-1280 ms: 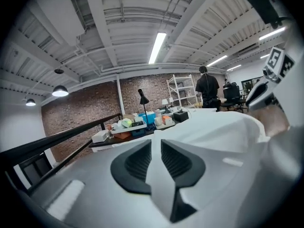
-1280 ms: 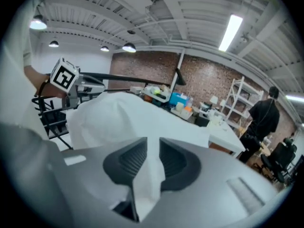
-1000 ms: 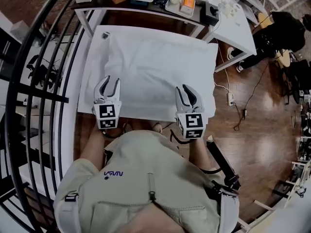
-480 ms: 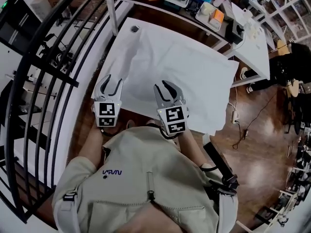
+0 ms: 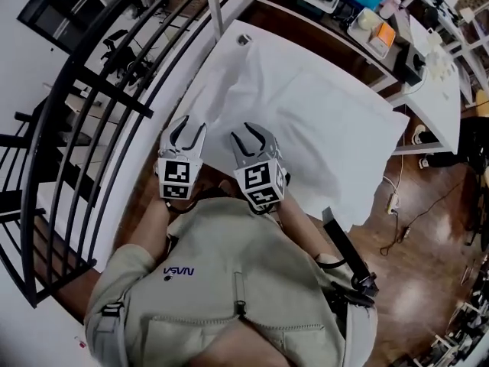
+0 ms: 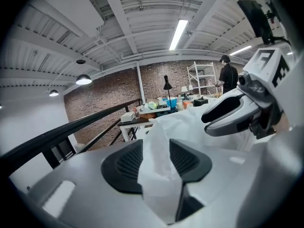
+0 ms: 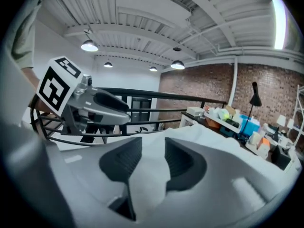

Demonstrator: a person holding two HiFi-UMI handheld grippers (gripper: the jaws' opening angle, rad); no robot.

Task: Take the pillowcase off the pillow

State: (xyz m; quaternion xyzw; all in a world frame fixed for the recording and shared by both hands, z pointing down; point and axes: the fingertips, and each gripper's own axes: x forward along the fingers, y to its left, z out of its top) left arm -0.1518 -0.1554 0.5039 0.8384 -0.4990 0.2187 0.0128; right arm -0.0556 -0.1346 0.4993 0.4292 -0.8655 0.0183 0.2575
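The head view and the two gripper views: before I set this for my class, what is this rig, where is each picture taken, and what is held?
No robot: a person holds a two-jaw gripper in each hand. The head view looks down from the person's head at a white pillow on a table. Each gripper view rides on one gripper and looks along its jaws. The left gripper pinches a ridge of the pillowcase; its jaws have just closed a little. The right gripper, beside it, has the pillowcase between jaws that have just been opening, so it seems not to grip yet.
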